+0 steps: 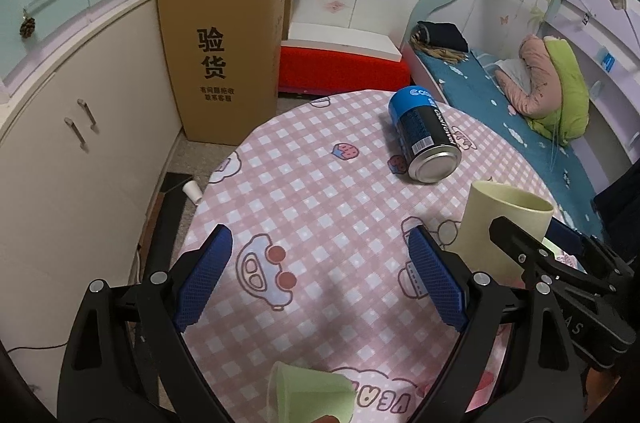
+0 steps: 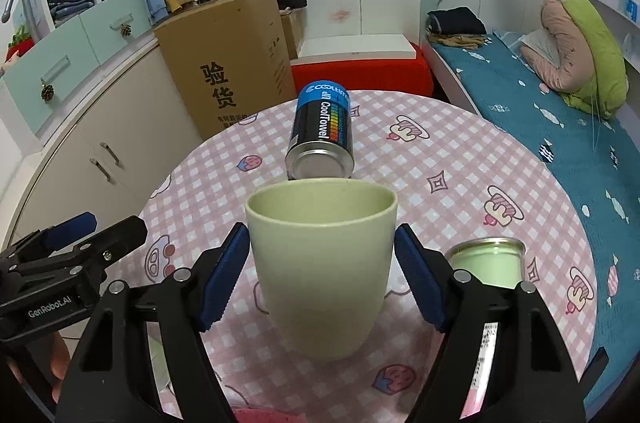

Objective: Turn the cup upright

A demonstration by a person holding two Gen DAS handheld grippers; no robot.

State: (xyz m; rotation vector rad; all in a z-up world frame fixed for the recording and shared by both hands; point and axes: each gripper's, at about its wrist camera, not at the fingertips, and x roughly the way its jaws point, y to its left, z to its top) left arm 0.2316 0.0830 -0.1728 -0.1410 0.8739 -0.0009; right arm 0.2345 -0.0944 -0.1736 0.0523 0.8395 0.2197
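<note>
Pale green cup (image 2: 322,269): stands upright, mouth up, on the surface (image 2: 460,159), between the two fingers of the right claw (image 2: 322,277).
Right claw: spread wide; the blue pads (image 2: 224,283) sit either side of the cup's wall, with a small gap visible at the right pad, contact at the left pad unclear.
Left claw (image 1: 320,281): spread apart, holding nothing, hovering over bare cloth to the left of the cup; in the right wrist view its black frame shows at the left edge.
Surface: round, covered in a pink-and-white checked cloth printed with cars, clouds and cupcakes.
Blue-and-black can (image 2: 322,137): lies on its side beyond the cup, metal end facing the cameras, label reading "CoolTowel".
Light green tin (image 2: 486,263): stands just right of the right claw, its rim metallic.
Small green cup (image 1: 310,393): at the near edge of the surface in the left wrist view, tilted, partly cut off.
Cardboard box (image 1: 222,51): upright on the floor beyond the surface, against the cabinets.
Bed (image 2: 560,127): to the right, blue sheet, folded bedding.
</note>
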